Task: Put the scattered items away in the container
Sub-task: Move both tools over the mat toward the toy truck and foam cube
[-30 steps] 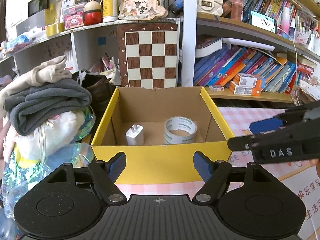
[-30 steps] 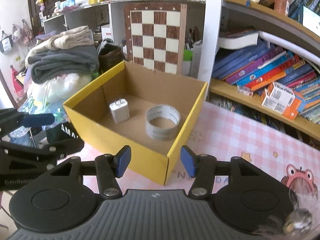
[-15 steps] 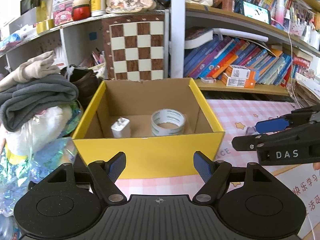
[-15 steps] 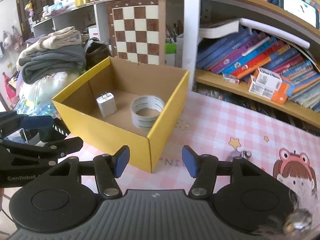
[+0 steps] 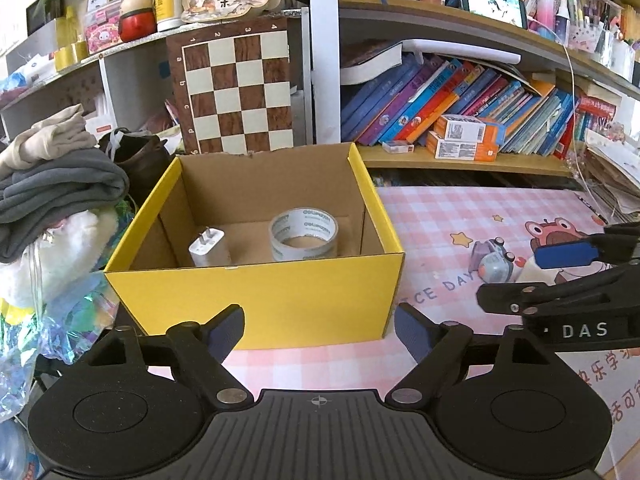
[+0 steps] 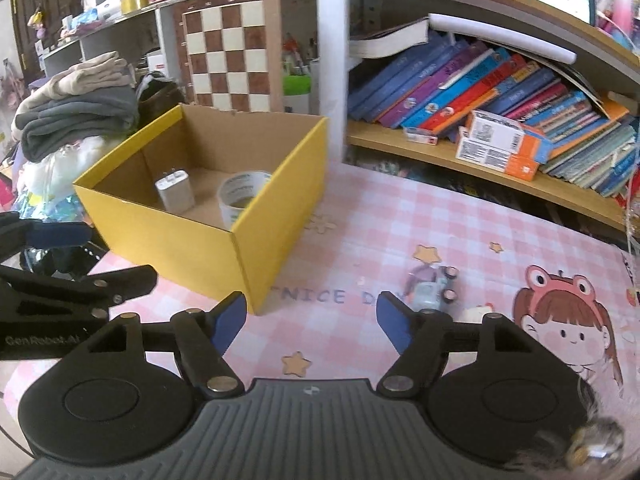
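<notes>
Over on the left a stack of folded grey and beige clothes (image 5: 60, 176) sits out of the way beside the open yellow cardboard box (image 5: 256, 300), which stands at the edge of the pink checked table mat (image 6: 400, 216), handy for both hands. Inside the box a white plug-in charger (image 5: 208, 247) stands on end and a roll of clear packing tape (image 5: 304, 234) lies flat next to it, so part of the tidying looks done. The left gripper (image 5: 318, 330) hovers in front of the box's near wall, its jaws opening with nothing between them. Moving right, the right gripper (image 6: 310, 322) is low over the mat, jaws widening too and empty, angled down toward a small pale blue and purple toy car (image 6: 430, 288) lying loose on the mat just beyond its right-hand finger. That toy seems the next pick, well apart from the box. Behind, leaning books (image 6: 500, 92) fill the shelf.
</notes>
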### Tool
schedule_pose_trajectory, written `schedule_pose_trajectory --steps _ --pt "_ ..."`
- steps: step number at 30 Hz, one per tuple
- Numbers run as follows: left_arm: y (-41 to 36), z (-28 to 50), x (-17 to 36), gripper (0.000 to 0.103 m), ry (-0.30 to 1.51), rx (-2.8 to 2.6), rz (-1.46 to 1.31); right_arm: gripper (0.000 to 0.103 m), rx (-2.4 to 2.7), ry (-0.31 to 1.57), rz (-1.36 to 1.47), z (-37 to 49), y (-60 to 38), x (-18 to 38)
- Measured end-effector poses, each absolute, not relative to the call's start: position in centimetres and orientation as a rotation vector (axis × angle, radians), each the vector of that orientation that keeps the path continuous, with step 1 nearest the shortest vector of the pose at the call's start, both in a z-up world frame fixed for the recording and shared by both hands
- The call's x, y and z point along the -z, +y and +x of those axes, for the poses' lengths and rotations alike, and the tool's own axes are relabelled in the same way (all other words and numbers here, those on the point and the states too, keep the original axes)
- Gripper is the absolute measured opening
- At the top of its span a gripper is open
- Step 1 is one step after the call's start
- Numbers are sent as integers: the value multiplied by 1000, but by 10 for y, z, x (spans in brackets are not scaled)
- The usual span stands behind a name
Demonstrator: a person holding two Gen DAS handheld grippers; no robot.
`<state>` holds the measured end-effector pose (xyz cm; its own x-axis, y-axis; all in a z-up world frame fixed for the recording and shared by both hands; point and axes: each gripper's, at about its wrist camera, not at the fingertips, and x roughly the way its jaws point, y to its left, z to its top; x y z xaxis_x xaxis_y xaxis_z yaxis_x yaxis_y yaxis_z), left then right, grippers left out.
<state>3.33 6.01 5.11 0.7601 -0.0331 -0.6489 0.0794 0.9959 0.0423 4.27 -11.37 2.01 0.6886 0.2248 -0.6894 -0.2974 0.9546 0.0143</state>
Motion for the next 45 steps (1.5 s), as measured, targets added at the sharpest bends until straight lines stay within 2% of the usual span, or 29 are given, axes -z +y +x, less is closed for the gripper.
schedule_pose_trajectory --steps 4,9,45 --pt "49 34 -50 85 710 48 77 86 -281 755 -98 41 -129 -18" --pt "35 35 -49 94 705 24 66 91 -269 752 -106 38 -149 -14" --pt "-92 49 -10 97 812 10 138 92 -170 782 -21 29 -289 20"
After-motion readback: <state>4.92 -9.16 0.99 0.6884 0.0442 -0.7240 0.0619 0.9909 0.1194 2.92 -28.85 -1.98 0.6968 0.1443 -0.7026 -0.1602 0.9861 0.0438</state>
